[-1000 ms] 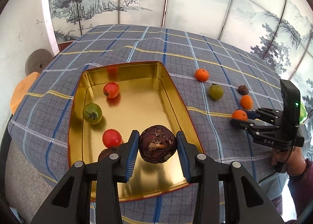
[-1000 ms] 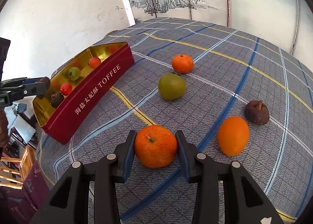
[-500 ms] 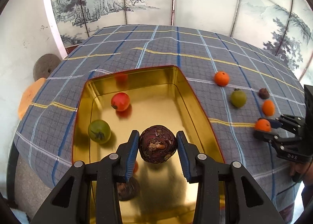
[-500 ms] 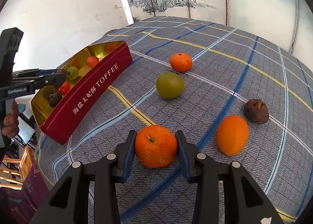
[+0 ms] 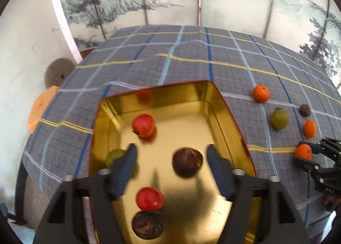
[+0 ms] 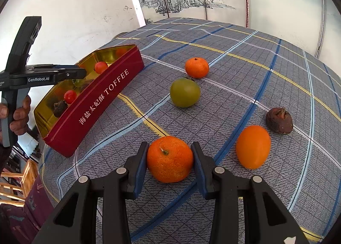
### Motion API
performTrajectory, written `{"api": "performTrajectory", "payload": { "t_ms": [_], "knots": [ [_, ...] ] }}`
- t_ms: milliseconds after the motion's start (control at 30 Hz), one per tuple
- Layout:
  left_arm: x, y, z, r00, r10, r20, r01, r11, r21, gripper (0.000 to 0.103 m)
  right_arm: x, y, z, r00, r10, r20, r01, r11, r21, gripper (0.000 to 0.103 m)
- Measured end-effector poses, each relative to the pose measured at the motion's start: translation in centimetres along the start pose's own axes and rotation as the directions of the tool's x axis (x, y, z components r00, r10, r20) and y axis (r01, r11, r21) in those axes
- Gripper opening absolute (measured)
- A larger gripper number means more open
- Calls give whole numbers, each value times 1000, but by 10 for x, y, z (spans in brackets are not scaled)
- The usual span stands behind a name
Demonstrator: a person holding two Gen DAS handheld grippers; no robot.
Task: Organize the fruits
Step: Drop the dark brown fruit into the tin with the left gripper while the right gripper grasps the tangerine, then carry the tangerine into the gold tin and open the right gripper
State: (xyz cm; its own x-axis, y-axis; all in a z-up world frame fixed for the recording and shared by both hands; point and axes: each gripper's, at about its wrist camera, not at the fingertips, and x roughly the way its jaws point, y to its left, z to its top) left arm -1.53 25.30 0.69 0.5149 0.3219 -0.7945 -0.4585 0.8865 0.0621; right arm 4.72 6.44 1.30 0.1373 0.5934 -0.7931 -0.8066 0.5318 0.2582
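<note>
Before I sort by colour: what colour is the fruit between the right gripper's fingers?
Orange fruit, with a small green stem; clearest in the right wrist view.

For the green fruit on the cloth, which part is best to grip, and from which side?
Probably across the widest middle of the green fruit, coming from above and from the near side. It is round and smooth with its stem end at the top rear, and the tangerine sits close behind it.
</note>
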Motion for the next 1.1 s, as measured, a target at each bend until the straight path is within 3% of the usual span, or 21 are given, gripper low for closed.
{"api": "performTrajectory", "payload": {
  "t_ms": [467, 767, 1100],
  "knots": [
    [-27, -1, -18, 1000, -23, 13, 23, 999, -29, 73, -1, 2, 0, 1000, -14, 7, 14, 1000, -10, 38],
    [-50, 4, -37, 999, 17, 41, -15, 999, -34, 75, -18, 8, 0, 999, -4, 33, 3, 1000, 17, 38],
    [-55, 21, -52, 998, 32, 45, -28, 996, -79, 78, -39, 82, 44, 987, 132, 92, -120, 985, -121, 38]
  ]
}}
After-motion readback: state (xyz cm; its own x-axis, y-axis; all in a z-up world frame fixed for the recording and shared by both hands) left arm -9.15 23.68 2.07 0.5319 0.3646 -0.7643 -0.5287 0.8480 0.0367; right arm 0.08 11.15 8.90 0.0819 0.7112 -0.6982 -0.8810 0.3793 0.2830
